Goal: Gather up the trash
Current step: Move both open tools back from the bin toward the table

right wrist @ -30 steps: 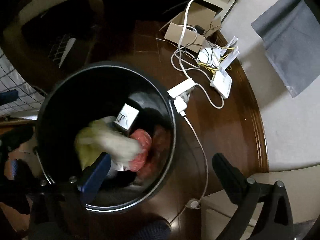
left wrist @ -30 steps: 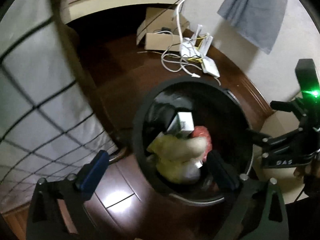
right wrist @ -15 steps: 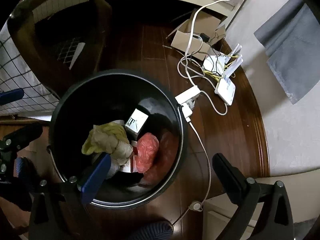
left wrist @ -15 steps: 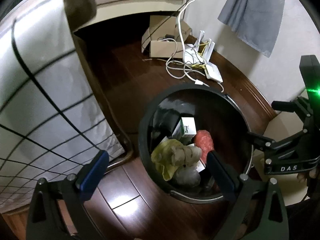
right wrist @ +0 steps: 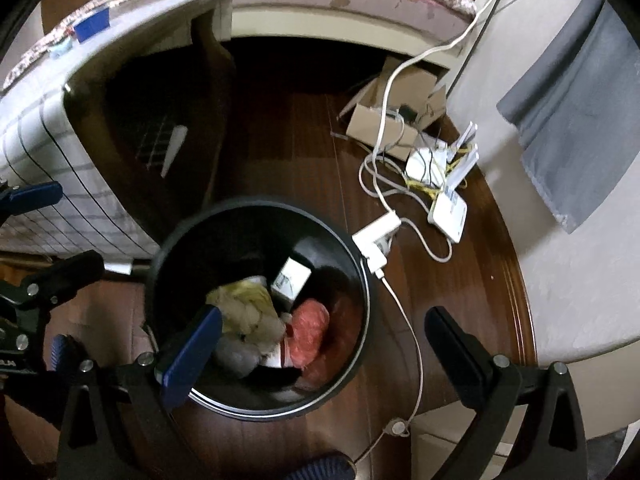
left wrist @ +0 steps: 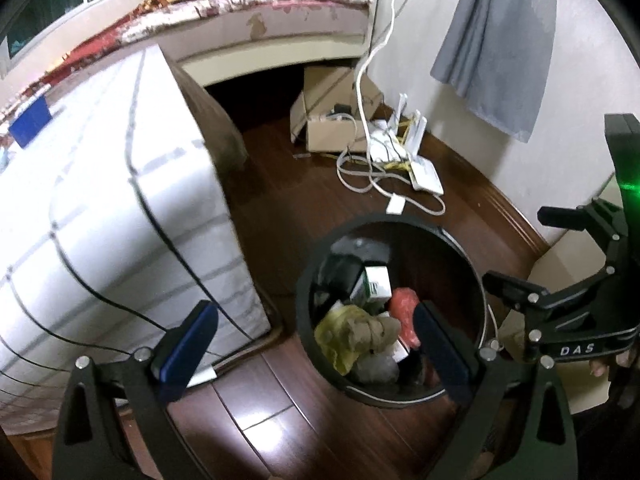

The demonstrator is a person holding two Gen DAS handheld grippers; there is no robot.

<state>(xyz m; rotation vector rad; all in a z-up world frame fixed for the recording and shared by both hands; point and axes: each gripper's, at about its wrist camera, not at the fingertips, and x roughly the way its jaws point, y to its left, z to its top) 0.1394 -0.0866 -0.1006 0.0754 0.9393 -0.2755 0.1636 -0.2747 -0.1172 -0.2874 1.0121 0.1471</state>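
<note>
Bedding with a dark grid pattern [left wrist: 120, 208] fills the left of the left wrist view; a blue patch [left wrist: 30, 124] lies on it at upper left.

Left gripper [left wrist: 312, 344]: fingers spread wide, nothing between them; blue-padded finger [left wrist: 186, 350] at lower left, dark one over the bin's near rim. A second ago this claw hung lower and closer to the bin; it has since risen, and more of the room shows.

Black round trash bin [left wrist: 394, 236], lower centre, standing on dark wood floor [left wrist: 304, 208] just beside the bedding. Contents: yellow-and-tan crumpled wad [left wrist: 356, 332] on top at the near left, white carton [left wrist: 376, 282] behind it, red bag [left wrist: 404, 304] to the right, grey lump [left wrist: 376, 368] below. The wad was blurred and falling a second ago; it now lies settled, so that piece of trash counts as delivered.

Cardboard box [left wrist: 332, 120], white cables [left wrist: 372, 176] and white router [left wrist: 426, 176], upper centre, well apart from the bin. Grey cloth [left wrist: 496, 40] on the wall, upper right.

Right gripper [right wrist: 320, 356]: fingers spread wide, empty, above the bin [right wrist: 256, 208]; white power strip [right wrist: 378, 236] touches the bin's far right rim.

Judgement: both claws free; next step is likely to seek further trash elsewhere.
</note>
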